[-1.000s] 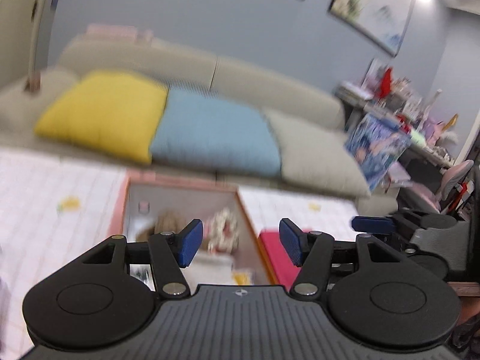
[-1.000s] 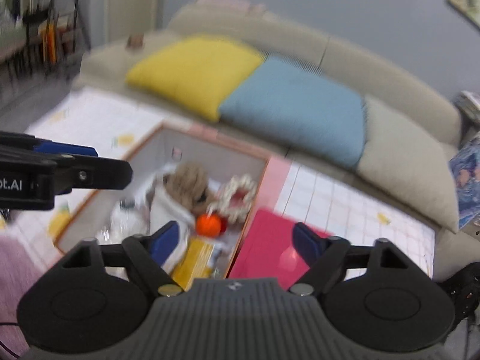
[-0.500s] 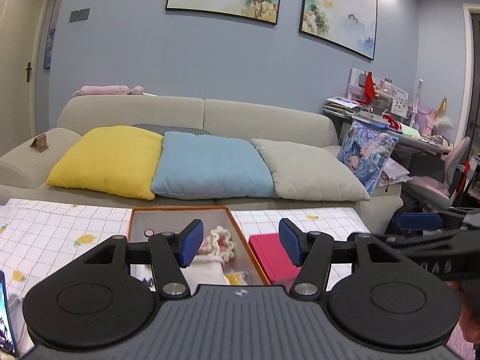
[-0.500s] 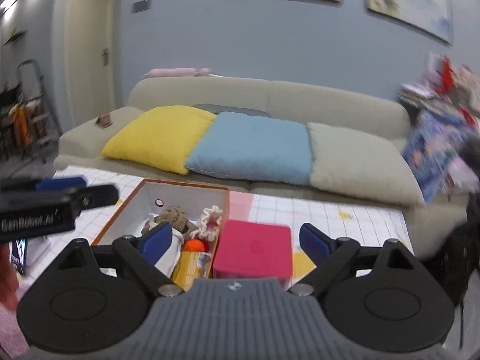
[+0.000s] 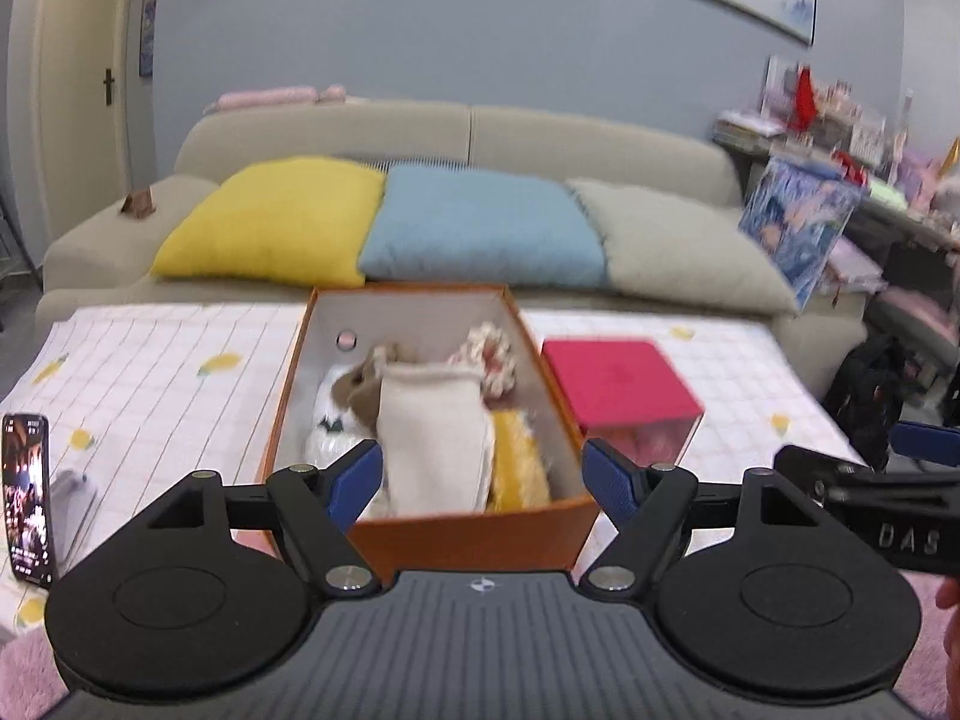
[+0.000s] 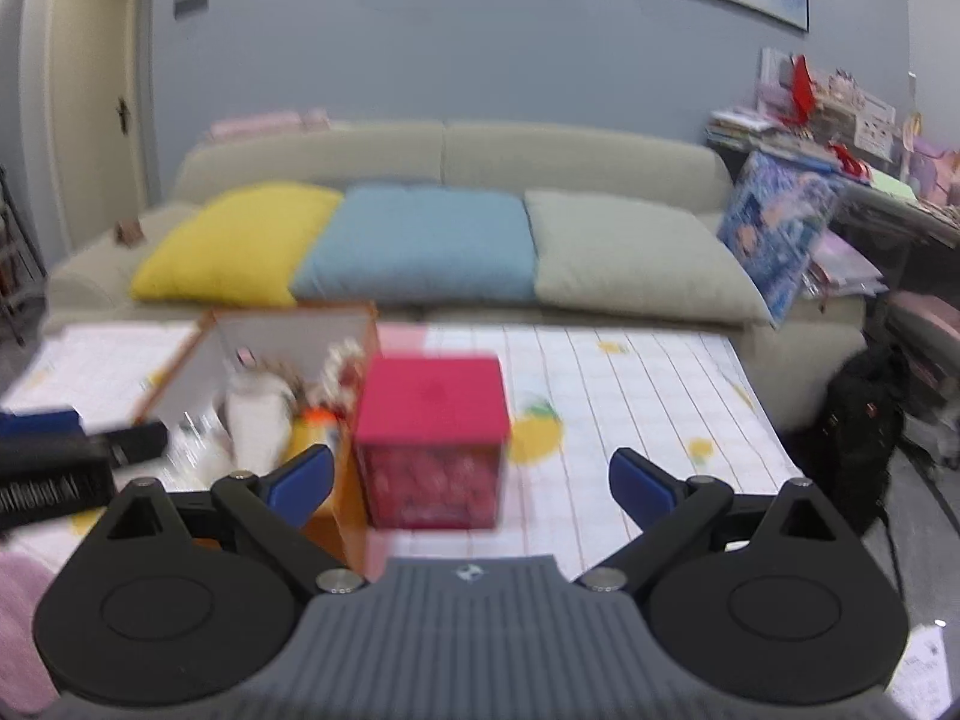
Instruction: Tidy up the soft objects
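Note:
An open orange box (image 5: 468, 531) stands on the table, holding several soft things: a cream folded cloth (image 5: 432, 438), a yellow item (image 5: 519, 468), a brown plush (image 5: 360, 387) and a pink-white scrunchie (image 5: 492, 360). A pink-lidded box (image 5: 618, 384) stands right of it. My left gripper (image 5: 483, 474) is open and empty, just before the orange box's near wall. My right gripper (image 6: 471, 483) is open and empty, in front of the pink box (image 6: 432, 420); the orange box (image 6: 354, 480) lies to its left.
A checked cloth (image 5: 168, 372) covers the table. A phone (image 5: 27, 498) lies at its left edge. Behind is a beige sofa (image 5: 468, 138) with yellow (image 5: 276, 219), blue (image 5: 480, 225) and grey (image 5: 672, 246) cushions. A black bag (image 6: 864, 420) and cluttered desk are at the right.
Both grippers have dropped and moved closer to the table, and both stayed open. The orange box now fills the left view; the pink box is centred in the right view.

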A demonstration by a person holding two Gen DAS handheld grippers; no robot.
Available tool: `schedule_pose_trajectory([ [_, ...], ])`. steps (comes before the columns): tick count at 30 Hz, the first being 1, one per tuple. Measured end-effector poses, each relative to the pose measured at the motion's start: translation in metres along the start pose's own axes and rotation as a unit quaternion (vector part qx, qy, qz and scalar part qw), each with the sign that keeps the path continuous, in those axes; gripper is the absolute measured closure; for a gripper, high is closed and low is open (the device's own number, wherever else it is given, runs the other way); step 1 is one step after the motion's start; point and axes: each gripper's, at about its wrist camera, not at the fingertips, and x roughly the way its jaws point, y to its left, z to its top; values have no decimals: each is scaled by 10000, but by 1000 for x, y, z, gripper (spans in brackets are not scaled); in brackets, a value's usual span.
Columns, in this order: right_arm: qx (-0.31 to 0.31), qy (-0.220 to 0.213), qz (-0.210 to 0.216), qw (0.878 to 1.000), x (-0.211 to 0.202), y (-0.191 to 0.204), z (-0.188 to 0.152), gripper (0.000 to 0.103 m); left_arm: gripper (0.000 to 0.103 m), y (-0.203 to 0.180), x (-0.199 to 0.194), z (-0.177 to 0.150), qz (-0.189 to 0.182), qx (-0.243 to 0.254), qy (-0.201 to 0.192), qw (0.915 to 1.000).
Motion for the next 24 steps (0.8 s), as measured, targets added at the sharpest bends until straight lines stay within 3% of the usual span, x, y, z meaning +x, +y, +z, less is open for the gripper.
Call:
schedule_pose_trajectory([
  [7,266,360,-17,9990,9,-9,-12,7,14,-10,12,-18,32,311,490,9983],
  [24,447,53,-29,9990,0,-12,-9,6,14,-11,11,-20,15,333,575,9978],
])
